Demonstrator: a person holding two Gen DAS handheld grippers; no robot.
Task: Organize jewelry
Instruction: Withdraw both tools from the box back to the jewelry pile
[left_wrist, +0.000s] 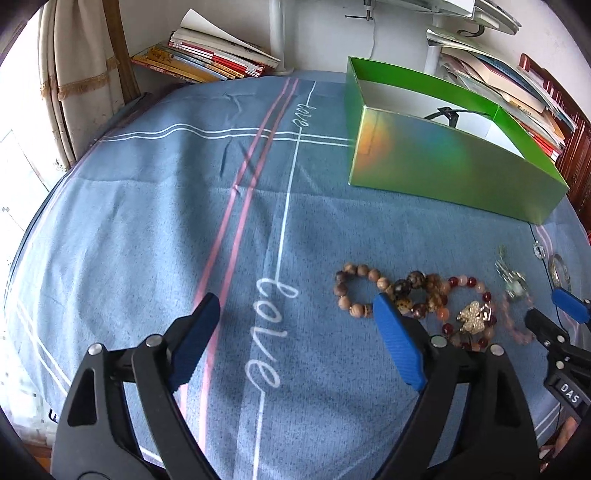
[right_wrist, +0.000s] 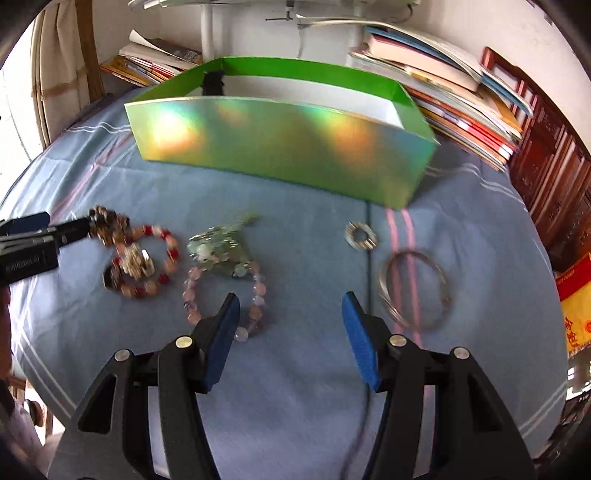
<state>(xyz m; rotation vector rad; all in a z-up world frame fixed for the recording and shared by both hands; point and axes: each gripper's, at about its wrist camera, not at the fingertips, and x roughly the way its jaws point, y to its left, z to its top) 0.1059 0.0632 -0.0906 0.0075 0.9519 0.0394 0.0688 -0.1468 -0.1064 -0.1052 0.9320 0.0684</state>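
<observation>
The left gripper (left_wrist: 295, 306) is held with its jaws spread wide above the blue cloth (left_wrist: 147, 240), and nothing is gripped between them. Its right finger (left_wrist: 399, 343) is seen in front of a dark brown bead bracelet (left_wrist: 424, 291); whether they touch cannot be told. Just to the left of that finger a light wooden bead bracelet (left_wrist: 354, 291) is laid flat, and to the right a red and pink bead bracelet (left_wrist: 467, 314) is found with a gold butterfly ornament (left_wrist: 474, 315) resting on it.

The right gripper (right_wrist: 291, 317) is kept partly open, and nothing is clamped. Its left finger (right_wrist: 221, 339) is placed over the near edge of a pale pink bead bracelet (right_wrist: 221, 291), while bare cloth lies between the two fingers. A green and silver charm (right_wrist: 221, 247) is piled at the far side of that bracelet. A thin silver bangle (right_wrist: 413, 291) is set just right of the right finger (right_wrist: 360, 343), and a small silver ring (right_wrist: 360, 234) lies beyond it.

A green open box (right_wrist: 280, 147) is stood farther back on the cloth, well apart from the jewelry. Stacks of books (right_wrist: 461, 99) are piled behind it.
</observation>
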